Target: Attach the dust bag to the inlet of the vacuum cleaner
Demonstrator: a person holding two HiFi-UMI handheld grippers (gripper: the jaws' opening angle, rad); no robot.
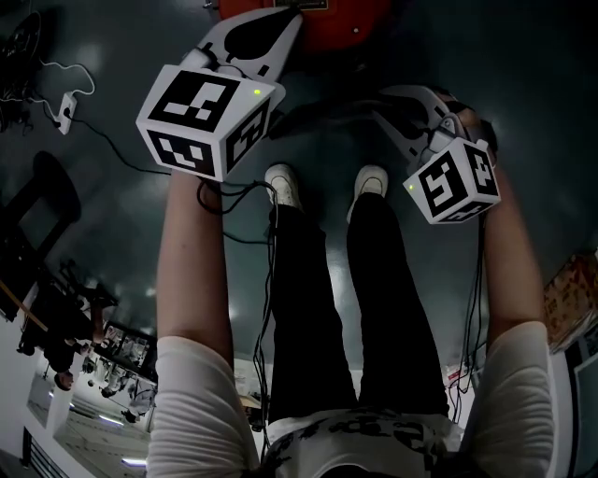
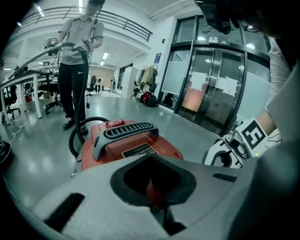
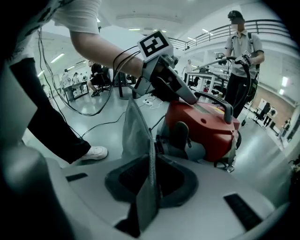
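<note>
A red vacuum cleaner with a grey handle stands on the floor in front of me. Its dark round inlet faces my right gripper. My right gripper is shut on the lower edge of the grey dust bag, which stands upright just left of the inlet. My left gripper reaches in from the left, jaws together, with its tips on the vacuum's top. In the head view the left gripper points at the vacuum and the right gripper sits lower right.
My own legs and white shoes stand just behind the vacuum. A black hose loops behind it. Another person holding a wand stands beyond. Cables trail over the floor, with glass doors at one side.
</note>
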